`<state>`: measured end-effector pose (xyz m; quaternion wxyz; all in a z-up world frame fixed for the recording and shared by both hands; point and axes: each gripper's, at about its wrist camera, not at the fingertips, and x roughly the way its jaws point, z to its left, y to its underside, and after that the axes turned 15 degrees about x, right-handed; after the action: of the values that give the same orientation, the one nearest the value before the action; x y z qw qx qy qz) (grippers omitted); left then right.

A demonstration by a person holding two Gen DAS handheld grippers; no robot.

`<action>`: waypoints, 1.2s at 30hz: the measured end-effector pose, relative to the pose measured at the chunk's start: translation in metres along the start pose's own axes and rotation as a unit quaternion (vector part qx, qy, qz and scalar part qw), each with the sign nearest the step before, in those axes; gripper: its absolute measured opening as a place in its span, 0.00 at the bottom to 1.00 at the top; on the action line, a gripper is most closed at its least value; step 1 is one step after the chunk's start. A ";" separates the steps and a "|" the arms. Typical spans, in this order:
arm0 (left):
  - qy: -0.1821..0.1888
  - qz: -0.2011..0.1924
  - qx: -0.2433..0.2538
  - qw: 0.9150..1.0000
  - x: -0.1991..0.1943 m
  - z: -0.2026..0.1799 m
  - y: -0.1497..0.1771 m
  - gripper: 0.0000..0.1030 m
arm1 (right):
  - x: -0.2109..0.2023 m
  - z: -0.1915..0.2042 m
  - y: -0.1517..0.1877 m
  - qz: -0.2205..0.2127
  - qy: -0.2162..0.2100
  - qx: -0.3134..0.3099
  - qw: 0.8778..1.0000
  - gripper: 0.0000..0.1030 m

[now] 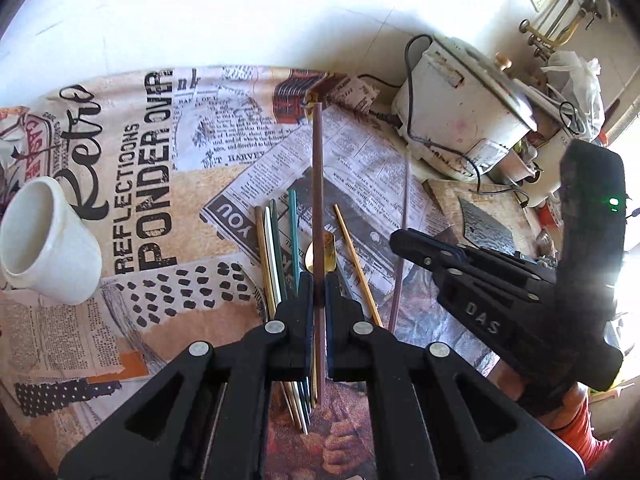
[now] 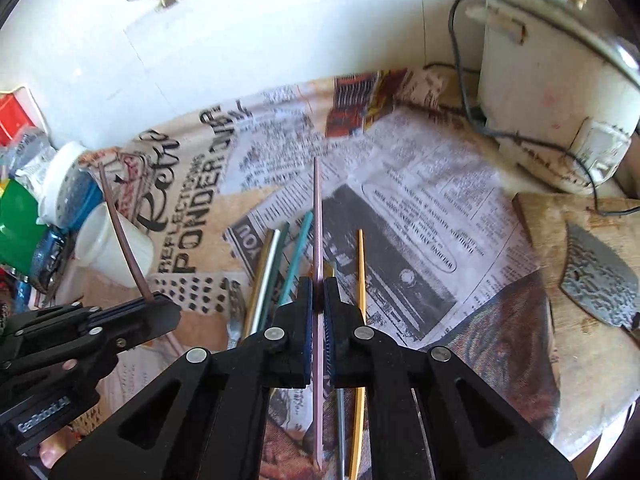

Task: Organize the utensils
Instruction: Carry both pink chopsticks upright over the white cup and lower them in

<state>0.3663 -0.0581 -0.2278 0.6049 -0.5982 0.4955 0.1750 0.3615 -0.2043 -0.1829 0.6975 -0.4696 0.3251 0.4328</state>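
My left gripper (image 1: 319,280) is shut on a brown chopstick (image 1: 317,184) that points away over the newspaper-print cloth (image 1: 152,168). My right gripper (image 2: 319,284) is shut on a pale pink chopstick (image 2: 318,216), held above the cloth. Each gripper shows in the other's view: the right gripper (image 1: 400,240) to the right, the left gripper (image 2: 168,308) to the left with the brown chopstick (image 2: 120,232) sticking up. On the cloth below lie several loose chopsticks (image 1: 276,248), a gold spoon (image 1: 308,258) and a yellow chopstick (image 2: 361,272). A white cup (image 1: 44,240) stands at the left.
A white rice cooker (image 1: 460,112) with a black cord stands at the back right. A wooden board (image 2: 580,344) with a cleaver blade (image 2: 596,276) lies to the right. Jars and a green container (image 2: 20,224) crowd the far left by the white cup (image 2: 116,248).
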 end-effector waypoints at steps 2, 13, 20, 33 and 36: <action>-0.004 -0.006 0.001 1.000 -0.008 -0.001 0.000 0.03 | -0.011 0.003 0.001 -0.011 -0.005 -0.003 1.000 0.05; -0.038 -0.060 -0.011 0.997 -0.052 0.008 -0.007 0.03 | -0.056 0.034 -0.004 -0.072 -0.040 -0.032 0.996 0.05; -0.065 -0.095 -0.016 0.993 -0.086 0.022 -0.013 0.03 | -0.082 0.066 -0.013 -0.109 -0.069 -0.056 0.990 0.05; -0.128 -0.153 -0.042 0.979 -0.156 0.078 -0.014 0.03 | -0.101 0.141 -0.022 -0.132 -0.125 -0.109 0.977 0.05; -0.142 -0.159 -0.048 0.976 -0.168 0.093 -0.011 0.03 | -0.102 0.159 -0.022 -0.133 -0.139 -0.119 0.974 0.05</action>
<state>0.3362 0.0864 -0.1054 0.6598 -0.6666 0.2942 0.1837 0.3472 -0.0903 -0.0318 0.7262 -0.5237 0.1059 0.4325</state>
